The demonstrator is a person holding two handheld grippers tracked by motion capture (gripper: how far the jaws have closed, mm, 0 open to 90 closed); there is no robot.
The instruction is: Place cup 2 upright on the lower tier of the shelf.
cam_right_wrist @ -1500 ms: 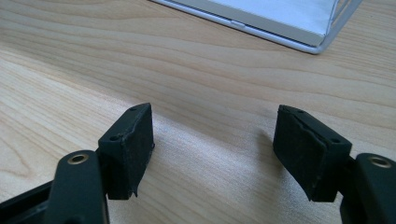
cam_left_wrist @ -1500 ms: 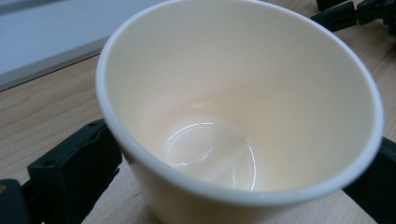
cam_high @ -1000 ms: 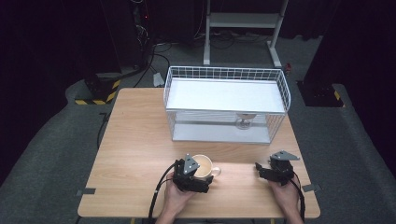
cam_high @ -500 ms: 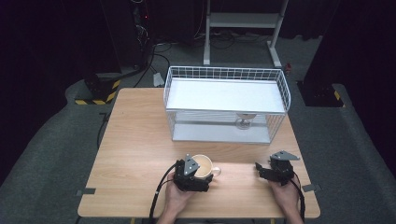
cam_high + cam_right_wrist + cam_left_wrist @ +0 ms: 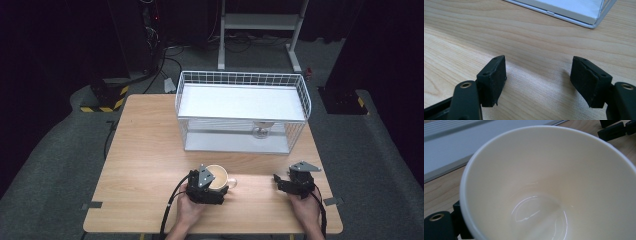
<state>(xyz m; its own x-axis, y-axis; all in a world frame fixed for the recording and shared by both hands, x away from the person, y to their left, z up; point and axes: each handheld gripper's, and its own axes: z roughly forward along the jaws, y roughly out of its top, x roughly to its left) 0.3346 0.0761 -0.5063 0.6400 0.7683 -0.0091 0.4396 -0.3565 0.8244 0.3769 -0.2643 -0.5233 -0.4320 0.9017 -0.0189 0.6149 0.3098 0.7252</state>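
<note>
Closing is the one change we see since the earlier high view: our left gripper (image 5: 212, 184) has just been drawing its jaws in around the wall of the cream mug (image 5: 218, 176), while both hands keep their places. In the left gripper view one black jaw (image 5: 441, 226) sits just outside the rim (image 5: 465, 195), with the wall between the jaws; we cannot tell whether the pads press yet. The mug stands upright near the front edge of the table (image 5: 145, 150), a little left of its middle, its handle (image 5: 233, 183) pointing toward our right gripper (image 5: 282, 183). That gripper rests near the front right corner, jaws partly apart over bare wood, holding nothing. So the left hand is the nearer one, and the wire basket (image 5: 242, 112), where the mug probably belongs, lies straight ahead toward the far edge.
</note>
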